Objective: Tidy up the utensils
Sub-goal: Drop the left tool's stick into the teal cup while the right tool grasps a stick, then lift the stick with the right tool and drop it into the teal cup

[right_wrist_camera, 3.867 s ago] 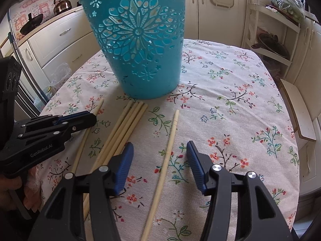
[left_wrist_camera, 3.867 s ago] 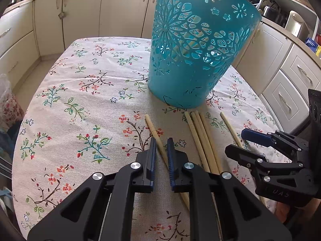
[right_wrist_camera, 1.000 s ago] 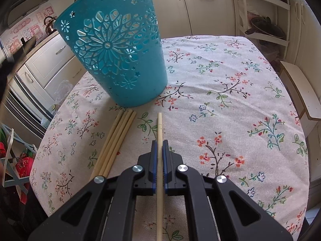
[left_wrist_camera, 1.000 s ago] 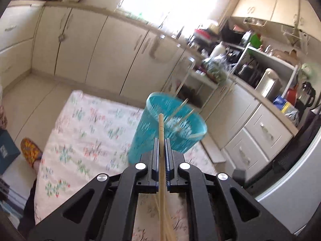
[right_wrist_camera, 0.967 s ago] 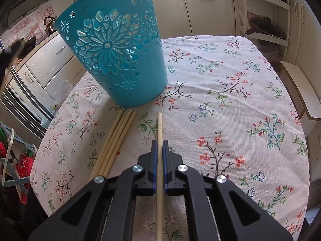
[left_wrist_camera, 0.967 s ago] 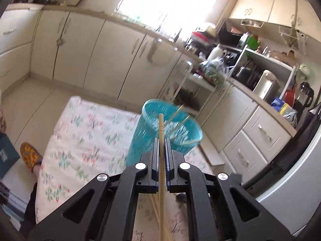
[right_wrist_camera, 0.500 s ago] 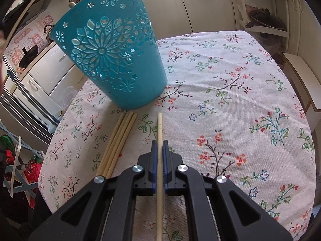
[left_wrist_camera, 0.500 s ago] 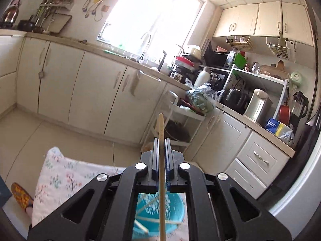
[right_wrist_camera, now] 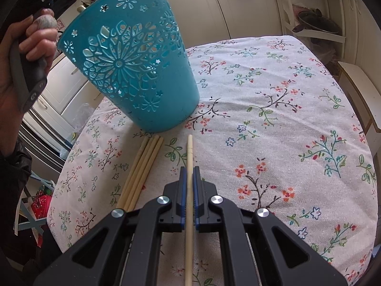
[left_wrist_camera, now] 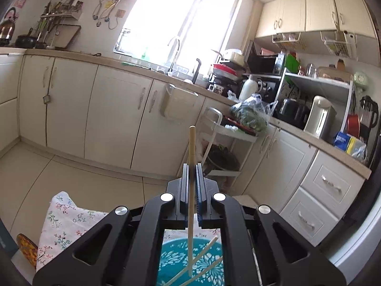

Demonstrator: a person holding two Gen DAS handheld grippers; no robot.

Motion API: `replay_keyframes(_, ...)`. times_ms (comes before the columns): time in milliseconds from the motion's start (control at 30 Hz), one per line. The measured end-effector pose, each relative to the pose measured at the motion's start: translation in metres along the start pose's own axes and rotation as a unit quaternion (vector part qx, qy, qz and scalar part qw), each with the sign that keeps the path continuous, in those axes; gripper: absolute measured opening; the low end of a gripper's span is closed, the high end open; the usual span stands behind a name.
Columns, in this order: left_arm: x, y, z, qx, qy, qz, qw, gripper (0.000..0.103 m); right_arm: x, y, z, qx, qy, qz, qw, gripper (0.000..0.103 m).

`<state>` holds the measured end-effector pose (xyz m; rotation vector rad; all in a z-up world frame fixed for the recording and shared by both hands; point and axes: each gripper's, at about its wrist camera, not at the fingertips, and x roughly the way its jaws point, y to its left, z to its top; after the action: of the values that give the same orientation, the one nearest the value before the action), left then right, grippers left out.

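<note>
The left gripper's body hides most of the bucket (left_wrist_camera: 190, 262) and much of the table (left_wrist_camera: 62, 217) in the left view. In the right view, the bundle (right_wrist_camera: 142, 169) of chopsticks runs under the right gripper's frame, and the held chopstick (right_wrist_camera: 189, 157) leaves the bottom edge.
</note>
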<state>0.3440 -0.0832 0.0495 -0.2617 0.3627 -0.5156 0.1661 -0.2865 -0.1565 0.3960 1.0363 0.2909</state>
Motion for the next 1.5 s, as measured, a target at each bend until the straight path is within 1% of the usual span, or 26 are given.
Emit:
replay_keyframes(167,0.003,-0.001,-0.023,0.022,0.049,0.005,0.9986,0.005,0.000,-0.001,0.000,0.001,0.001,0.001,1.000,0.006)
replay_keyframes(233,0.002,0.003,-0.033,0.021,0.076,0.011,0.9968,0.005,0.000,-0.001,0.000,0.002,0.001,0.002,1.000,0.006)
replay_keyframes(300,-0.005,0.007,-0.040,0.021,0.089,0.020,0.9956,0.006,-0.001,0.000,0.000,0.001,0.000,0.000,1.000,0.006)
replay_keyframes(367,-0.023,0.014,-0.046,0.014,0.085,0.032,0.9958,0.013,-0.001,0.002,0.000,-0.003,0.000,-0.004,1.000,0.006)
replay_keyframes(400,-0.033,0.019,-0.049,0.006,0.081,0.039,0.9959,0.024,-0.001,0.002,0.000,-0.003,0.001,-0.005,1.000,0.006)
replay_keyframes(433,-0.043,0.024,-0.051,-0.003,0.076,0.048,0.9960,0.038,-0.001,0.002,0.000,-0.004,0.001,-0.005,1.000,0.006)
replay_keyframes(500,-0.066,0.036,-0.058,-0.026,0.062,0.067,0.9955,0.048,-0.001,0.002,0.001,-0.003,0.003,-0.005,1.000,0.006)
replay_keyframes(567,-0.086,0.049,-0.071,-0.048,0.061,0.089,0.9930,0.052,-0.001,0.003,0.001,-0.007,0.005,-0.008,1.000,0.006)
replay_keyframes(600,-0.092,0.054,-0.080,-0.056,0.065,0.097,0.9916,0.056,-0.002,0.005,0.000,-0.010,0.006,-0.011,1.000,0.006)
replay_keyframes(633,-0.098,0.059,-0.091,-0.064,0.073,0.107,0.9895,0.061,-0.002,0.007,0.000,-0.015,0.007,-0.017,1.000,0.006)
replay_keyframes(700,-0.102,0.070,-0.120,-0.080,0.104,0.127,0.9832,0.067,-0.002,0.015,-0.002,-0.040,0.009,-0.041,0.998,0.006)
replay_keyframes(767,-0.100,0.078,-0.151,-0.092,0.134,0.141,0.9765,0.071,0.000,0.031,-0.004,-0.090,0.009,-0.085,0.992,0.006)
replay_keyframes(800,-0.098,0.080,-0.164,-0.095,0.147,0.148,0.9734,0.073,0.001,0.035,-0.004,-0.098,0.008,-0.094,0.991,0.006)
replay_keyframes(833,-0.095,0.083,-0.176,-0.100,0.162,0.156,0.9693,0.074,0.000,0.034,-0.005,-0.093,0.007,-0.092,0.991,0.006)
replay_keyframes(900,-0.089,0.087,-0.195,-0.109,0.183,0.162,0.9635,0.075,-0.005,0.022,-0.006,-0.046,0.005,-0.053,0.998,0.006)
replay_keyframes(967,-0.087,0.093,-0.200,-0.124,0.200,0.164,0.9578,0.076,-0.020,0.010,-0.009,0.003,-0.015,0.002,1.000,0.006)
replay_keyframes(1033,-0.091,0.097,-0.199,-0.127,0.184,0.170,0.9597,0.083,-0.037,0.002,-0.008,0.045,-0.039,0.057,0.997,0.006)
replay_keyframes(1100,-0.091,0.102,-0.201,-0.143,0.186,0.176,0.9561,0.083,-0.058,0.001,0.000,0.076,-0.071,0.101,0.989,0.006)
replay_keyframes(1133,-0.090,0.103,-0.202,-0.149,0.188,0.175,0.9551,0.083,-0.072,0.003,0.008,0.087,-0.094,0.122,0.984,0.006)
replay_keyframes(1167,-0.090,0.103,-0.201,-0.149,0.187,0.174,0.9553,0.083,-0.081,0.006,0.016,0.092,-0.110,0.136,0.980,0.006)
replay_keyframes(1233,-0.089,0.100,-0.201,-0.143,0.189,0.171,0.9565,0.083,-0.105,0.020,0.042,0.087,-0.157,0.166,0.970,0.006)
replay_keyframes(1267,-0.088,0.098,-0.201,-0.139,0.191,0.170,0.9567,0.083,-0.111,0.026,0.052,0.084,-0.171,0.173,0.966,0.006)
replay_keyframes(1333,-0.086,0.095,-0.200,-0.135,0.193,0.169,0.9571,0.083,-0.124,0.044,0.085,0.078,-0.215,0.187,0.955,0.006)
replay_keyframes(1400,-0.086,0.095,-0.200,-0.134,0.193,0.170,0.9571,0.083,-0.125,0.058,0.116,0.075,-0.247,0.183,0.949,0.006)
replay_keyframes(1433,-0.086,0.095,-0.200,-0.135,0.193,0.169,0.9571,0.083,-0.121,0.067,0.133,0.070,-0.264,0.175,0.946,0.006)
replay_keyframes(1500,-0.087,0.097,-0.200,-0.140,0.191,0.168,0.9569,0.083,-0.109,0.082,0.161,0.057,-0.294,0.146,0.943,0.006)
